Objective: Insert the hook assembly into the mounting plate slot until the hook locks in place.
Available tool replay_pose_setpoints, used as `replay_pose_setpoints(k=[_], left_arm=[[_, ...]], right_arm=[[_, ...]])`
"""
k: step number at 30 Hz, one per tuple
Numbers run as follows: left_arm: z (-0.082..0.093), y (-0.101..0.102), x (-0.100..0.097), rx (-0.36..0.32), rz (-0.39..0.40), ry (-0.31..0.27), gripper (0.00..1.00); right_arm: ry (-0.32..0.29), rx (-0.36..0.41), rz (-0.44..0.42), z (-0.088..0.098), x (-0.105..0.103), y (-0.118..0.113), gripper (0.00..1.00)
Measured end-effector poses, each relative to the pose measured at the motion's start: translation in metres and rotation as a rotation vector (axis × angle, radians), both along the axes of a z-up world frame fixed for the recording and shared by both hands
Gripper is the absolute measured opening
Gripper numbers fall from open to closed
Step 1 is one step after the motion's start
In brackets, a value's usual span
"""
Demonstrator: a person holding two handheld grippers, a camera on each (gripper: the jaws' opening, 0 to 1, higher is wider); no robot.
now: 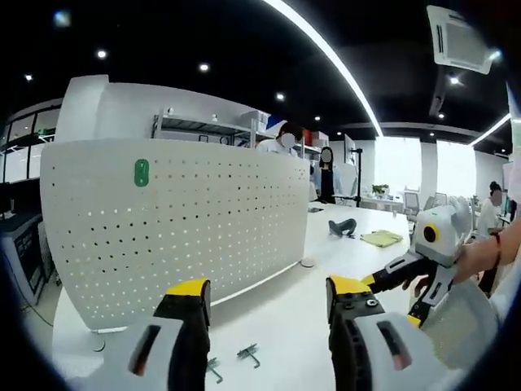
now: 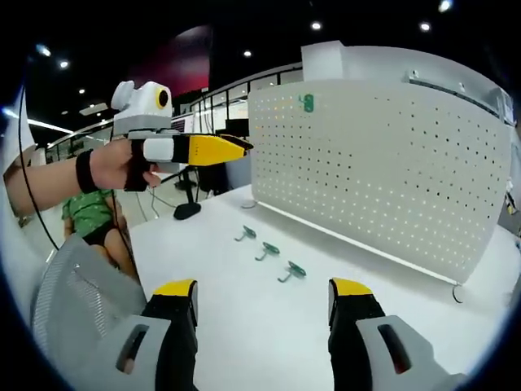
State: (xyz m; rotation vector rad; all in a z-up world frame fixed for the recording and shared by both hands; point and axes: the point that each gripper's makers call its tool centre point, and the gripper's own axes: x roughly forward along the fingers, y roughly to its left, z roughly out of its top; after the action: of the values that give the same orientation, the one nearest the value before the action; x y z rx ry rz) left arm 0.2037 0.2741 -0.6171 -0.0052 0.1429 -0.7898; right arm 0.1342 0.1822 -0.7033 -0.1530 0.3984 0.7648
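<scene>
A white perforated mounting plate [image 1: 179, 220] stands upright on the white table [image 1: 285, 309], with one green hook [image 1: 142, 172] fixed near its top. In the right gripper view the plate [image 2: 383, 163] carries the same hook [image 2: 307, 103]. Three loose hook assemblies [image 2: 267, 249] lie in a row on the table in front of it; two of them [image 1: 248, 354] lie between my left jaws. My left gripper [image 1: 269, 297] is open and holds nothing; a hand lifts it [image 2: 242, 147] above the table. My right gripper [image 2: 264, 297] is open and holds nothing, and sits [image 1: 383, 278] low at the right.
A grey mesh chair back [image 2: 81, 301] is close on the left of the right gripper view. A black object [image 1: 343, 226] and a yellow-green cloth [image 1: 381, 238] lie farther along the table. People stand behind the plate and across the room. A lamp base [image 2: 187, 210] sits at the table's edge.
</scene>
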Motion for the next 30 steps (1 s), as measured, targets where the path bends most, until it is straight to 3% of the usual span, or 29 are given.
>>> replay_pose_setpoints(k=[8,30], left_arm=[[0.004,0.012,-0.015,0.013,0.000,-0.028,0.62],[-0.020,0.018,-0.043,0.002,-0.039,0.054,0.81]], right_arm=[[-0.005,0.000,0.019,0.002,0.005,0.009,0.65],[0.004,-0.045,0.067,0.000,0.016,0.015,0.64]])
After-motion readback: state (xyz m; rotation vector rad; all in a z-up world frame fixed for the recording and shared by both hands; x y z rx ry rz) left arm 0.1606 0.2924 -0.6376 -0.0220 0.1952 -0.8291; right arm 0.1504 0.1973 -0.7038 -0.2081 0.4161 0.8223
